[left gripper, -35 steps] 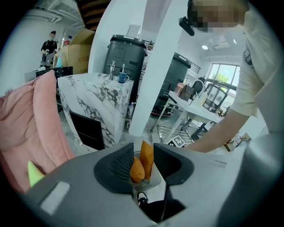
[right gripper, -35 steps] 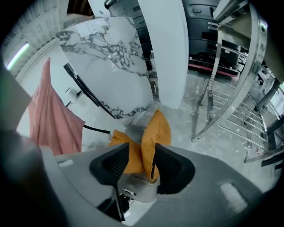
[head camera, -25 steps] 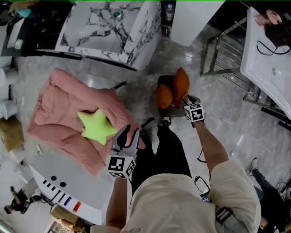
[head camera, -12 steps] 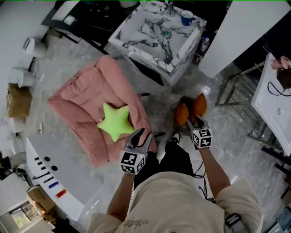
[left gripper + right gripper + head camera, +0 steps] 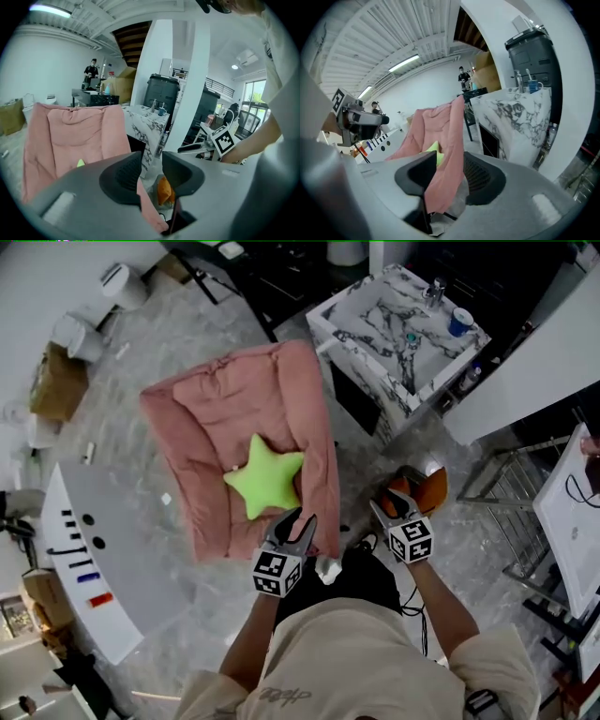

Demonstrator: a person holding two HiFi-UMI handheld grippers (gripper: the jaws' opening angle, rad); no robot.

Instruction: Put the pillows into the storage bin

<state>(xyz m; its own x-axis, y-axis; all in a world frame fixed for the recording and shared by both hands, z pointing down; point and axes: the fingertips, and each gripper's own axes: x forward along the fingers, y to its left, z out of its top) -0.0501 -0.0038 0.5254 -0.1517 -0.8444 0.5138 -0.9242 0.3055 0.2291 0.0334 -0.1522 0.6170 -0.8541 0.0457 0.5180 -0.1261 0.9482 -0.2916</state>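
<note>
A lime-green star pillow (image 5: 267, 476) lies on a big pink floor cushion (image 5: 216, 418). Two orange pillows (image 5: 427, 488) sit low on the floor to the right, their container mostly hidden. My left gripper (image 5: 298, 521) hovers just below the star pillow, open, with nothing between its fingers. My right gripper (image 5: 382, 510) hangs beside the orange pillows, also open and empty. In the left gripper view the open gripper (image 5: 151, 171) frames an orange pillow (image 5: 165, 190) beyond it. In the right gripper view the gripper (image 5: 450, 173) faces the pink cushion (image 5: 440, 136) and a sliver of the star pillow (image 5: 433, 149).
A marble-patterned cabinet (image 5: 403, 334) stands behind the cushion at upper right. A white console (image 5: 84, 568) lies on the left, a metal rack (image 5: 497, 493) on the right. A cardboard box (image 5: 56, 381) and white buckets sit at far left. The person's legs are directly below the grippers.
The view has swung toward the pink cushion. My right gripper has lifted away from the orange pillows. My left gripper has moved closer to the star pillow. Both remain empty.
</note>
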